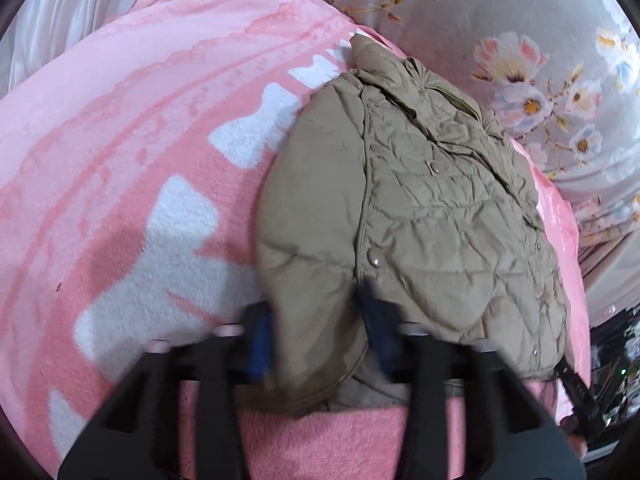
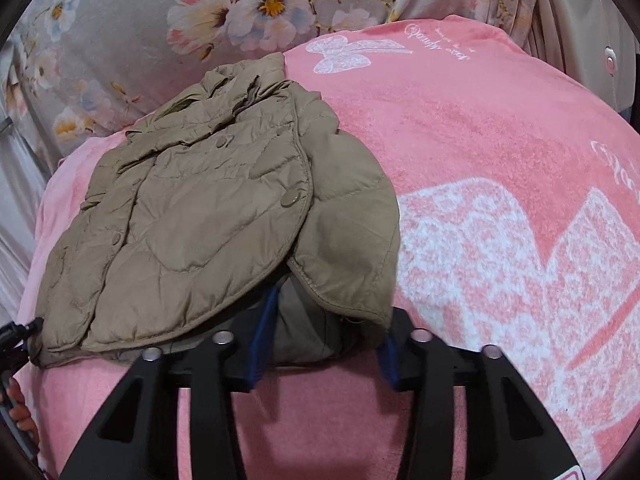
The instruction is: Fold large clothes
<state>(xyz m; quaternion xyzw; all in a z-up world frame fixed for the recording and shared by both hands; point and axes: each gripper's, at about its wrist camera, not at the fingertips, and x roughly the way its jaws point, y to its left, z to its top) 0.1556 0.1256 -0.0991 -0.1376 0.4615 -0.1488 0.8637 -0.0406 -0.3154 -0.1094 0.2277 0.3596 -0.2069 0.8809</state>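
A tan quilted jacket lies on a pink blanket, its front closed and its sleeves folded in. My left gripper is open, its blue-padded fingers on either side of the jacket's near hem corner. In the right wrist view the jacket lies left of centre. My right gripper is open, its blue fingers straddling the opposite hem corner, which drapes between them. The other gripper shows at each view's edge: the right, the left.
The pink blanket with white bow patterns covers the bed. A grey floral sheet lies beyond the jacket. White curtains hang at the far side. Dark clutter sits off the bed's edge.
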